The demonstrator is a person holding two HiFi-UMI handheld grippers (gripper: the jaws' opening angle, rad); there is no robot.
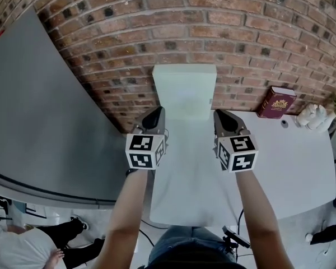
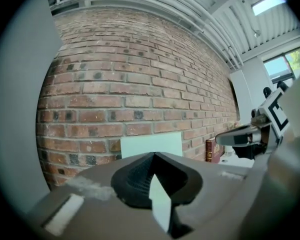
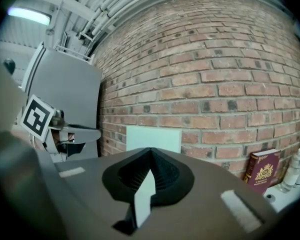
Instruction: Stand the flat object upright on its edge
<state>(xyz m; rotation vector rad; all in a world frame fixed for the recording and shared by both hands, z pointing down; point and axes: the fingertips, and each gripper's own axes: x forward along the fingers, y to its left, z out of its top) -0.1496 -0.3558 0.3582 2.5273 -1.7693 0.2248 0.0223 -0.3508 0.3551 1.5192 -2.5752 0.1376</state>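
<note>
A flat white board (image 1: 184, 91) stands upright on its lower edge at the back of the white table (image 1: 280, 167), its face against the brick wall. My left gripper (image 1: 154, 116) hovers just in front of the board's lower left corner, shut, with nothing held. In front of the lower right corner, my right gripper (image 1: 224, 120) is shut and empty too. Neither touches the board. The left gripper view shows the board (image 2: 151, 145) beyond my closed jaw tips (image 2: 154, 155), and the right gripper (image 2: 240, 135) off to the side. The right gripper view shows the board (image 3: 153, 138) past its own tips (image 3: 150, 150).
A dark red book (image 1: 276, 102) leans on the wall to the right of the board. A small dark item (image 1: 284, 123) and white containers (image 1: 316, 116) sit at the table's far right corner. A grey panel (image 1: 39, 111) borders the table on the left.
</note>
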